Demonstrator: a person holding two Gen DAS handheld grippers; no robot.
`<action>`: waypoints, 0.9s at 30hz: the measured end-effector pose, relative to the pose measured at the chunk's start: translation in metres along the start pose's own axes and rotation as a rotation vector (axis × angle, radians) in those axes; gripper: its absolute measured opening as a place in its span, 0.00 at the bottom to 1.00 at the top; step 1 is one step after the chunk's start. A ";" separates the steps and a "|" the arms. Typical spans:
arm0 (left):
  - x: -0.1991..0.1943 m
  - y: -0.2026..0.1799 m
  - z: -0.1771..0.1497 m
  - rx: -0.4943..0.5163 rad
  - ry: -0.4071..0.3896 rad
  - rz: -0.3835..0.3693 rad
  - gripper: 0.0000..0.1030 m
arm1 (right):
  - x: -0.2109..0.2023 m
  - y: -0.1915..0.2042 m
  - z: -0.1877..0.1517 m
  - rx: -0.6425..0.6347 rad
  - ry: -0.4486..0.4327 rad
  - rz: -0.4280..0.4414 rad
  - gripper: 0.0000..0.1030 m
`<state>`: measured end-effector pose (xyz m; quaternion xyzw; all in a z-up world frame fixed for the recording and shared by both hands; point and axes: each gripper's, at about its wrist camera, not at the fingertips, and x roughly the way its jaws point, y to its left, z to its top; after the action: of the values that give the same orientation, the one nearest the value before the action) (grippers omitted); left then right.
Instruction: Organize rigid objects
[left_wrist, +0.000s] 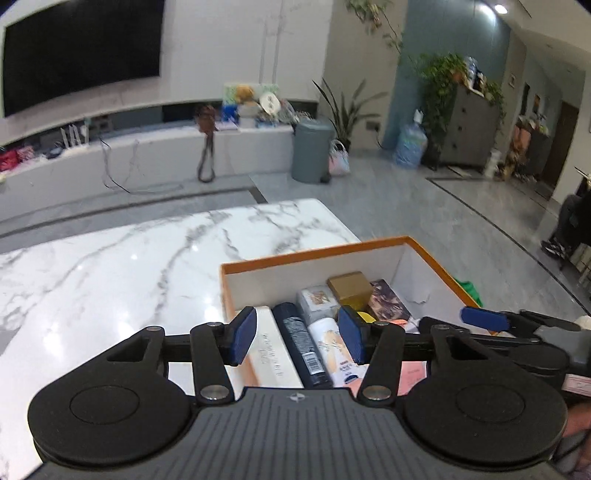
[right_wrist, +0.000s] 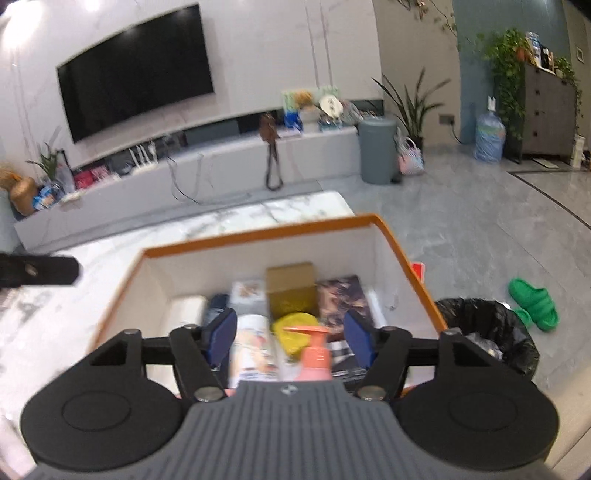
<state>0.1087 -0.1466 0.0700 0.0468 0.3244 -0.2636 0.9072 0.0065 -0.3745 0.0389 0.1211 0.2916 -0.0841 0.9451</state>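
A white marble tabletop (left_wrist: 110, 266) is seen at the left, carrying an orange-rimmed box (left_wrist: 314, 253) near its right edge. The left hand-held gripper (left_wrist: 297, 336) is held above the box's left part, its blue pads spread wide with nothing gripped between them. Beneath it lie a white flat carton (left_wrist: 271, 354), a dark bottle (left_wrist: 304, 343) and a white tube (left_wrist: 332, 347) side by side. Further right, the right hand-held gripper (right_wrist: 291, 338) is likewise spread wide over the box, gripping nothing, with a pink pump bottle (right_wrist: 314, 354) standing between its fingers. A gold box (right_wrist: 291, 288) sits behind, and a black-lined bin (right_wrist: 491, 332) stands on the floor beside the box.
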 end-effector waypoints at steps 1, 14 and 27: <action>-0.006 0.000 -0.003 -0.004 -0.027 0.017 0.59 | -0.007 0.004 0.000 -0.003 -0.015 0.006 0.65; -0.060 -0.003 -0.053 -0.055 -0.222 0.245 0.60 | -0.073 0.050 -0.023 -0.084 -0.126 0.008 0.84; -0.069 0.016 -0.097 -0.092 -0.205 0.272 0.84 | -0.069 0.073 -0.070 -0.185 -0.072 -0.060 0.91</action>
<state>0.0173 -0.0772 0.0345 0.0216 0.2327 -0.1267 0.9640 -0.0696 -0.2797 0.0354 0.0215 0.2675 -0.0896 0.9591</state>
